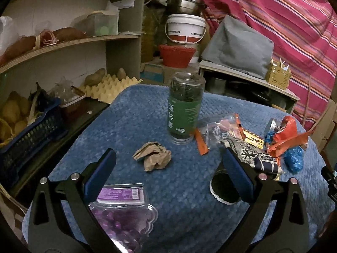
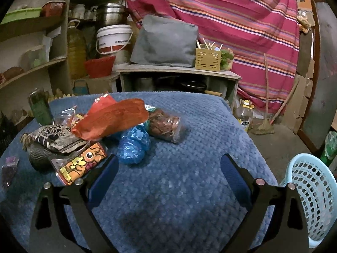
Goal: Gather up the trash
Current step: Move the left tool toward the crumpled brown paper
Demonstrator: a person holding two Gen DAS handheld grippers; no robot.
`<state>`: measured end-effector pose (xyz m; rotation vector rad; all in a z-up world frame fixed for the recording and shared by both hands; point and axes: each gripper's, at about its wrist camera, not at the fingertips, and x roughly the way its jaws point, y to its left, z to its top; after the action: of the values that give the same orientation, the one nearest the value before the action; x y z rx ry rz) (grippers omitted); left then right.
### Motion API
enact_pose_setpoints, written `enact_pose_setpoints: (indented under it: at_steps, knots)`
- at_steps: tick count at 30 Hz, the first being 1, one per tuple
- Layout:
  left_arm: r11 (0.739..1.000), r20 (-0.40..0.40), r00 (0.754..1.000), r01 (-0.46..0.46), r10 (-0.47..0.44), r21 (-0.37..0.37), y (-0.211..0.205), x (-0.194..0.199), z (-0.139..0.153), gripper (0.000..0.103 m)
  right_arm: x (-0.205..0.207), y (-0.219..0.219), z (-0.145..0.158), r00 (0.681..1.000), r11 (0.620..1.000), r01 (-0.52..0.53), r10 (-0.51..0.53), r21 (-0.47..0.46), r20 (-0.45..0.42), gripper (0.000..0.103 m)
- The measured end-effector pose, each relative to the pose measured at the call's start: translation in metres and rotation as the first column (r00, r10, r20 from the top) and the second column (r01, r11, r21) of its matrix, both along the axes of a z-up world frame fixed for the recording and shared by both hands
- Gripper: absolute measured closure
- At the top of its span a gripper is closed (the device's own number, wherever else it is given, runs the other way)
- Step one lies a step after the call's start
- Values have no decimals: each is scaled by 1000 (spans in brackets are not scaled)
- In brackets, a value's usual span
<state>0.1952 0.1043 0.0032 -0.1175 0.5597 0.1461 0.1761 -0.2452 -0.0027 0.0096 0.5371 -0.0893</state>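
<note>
A crumpled brown paper ball [image 1: 152,155] lies on the blue blanket [image 1: 179,189], just ahead of my open left gripper [image 1: 168,160], which holds nothing. To its right is a heap of trash: an orange plastic bag [image 1: 286,137], a blue wad [image 1: 293,160] and printed wrappers [image 1: 248,147]. My right gripper [image 2: 169,164] is open and empty over bare blanket [image 2: 179,200]. The same heap sits to its upper left: orange bag [image 2: 113,117], blue wad [image 2: 133,145], orange cartoon packet [image 2: 81,164]. A light blue basket [image 2: 311,198] stands at the right edge.
A tall green-labelled jar [image 1: 185,107] stands behind the paper ball. A clear pack of purple beads [image 1: 124,210] lies under my left finger. A jar of brown pieces [image 2: 166,125] lies on its side. Shelves [image 1: 63,44] with baskets line the left; a low cabinet [image 2: 179,71] stands behind.
</note>
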Motion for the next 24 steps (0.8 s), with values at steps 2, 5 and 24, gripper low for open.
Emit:
enact_pose_setpoints:
  at_steps: [2,5,24]
  knots:
    - [1000,1,1000,-4,4,14,0,0,0,6,2,3,0,1000,1000,-8,8,-8,-5,8]
    - [1000,-4,1000,-13,13,22,2,3,-1,6,7,3,1,1000,1000,-20,20,9,-20,8]
    - [998,-50,998,-38,40,45,21,17,-14,6,44,4,-1,996,1000,3,-1,28,-92,7]
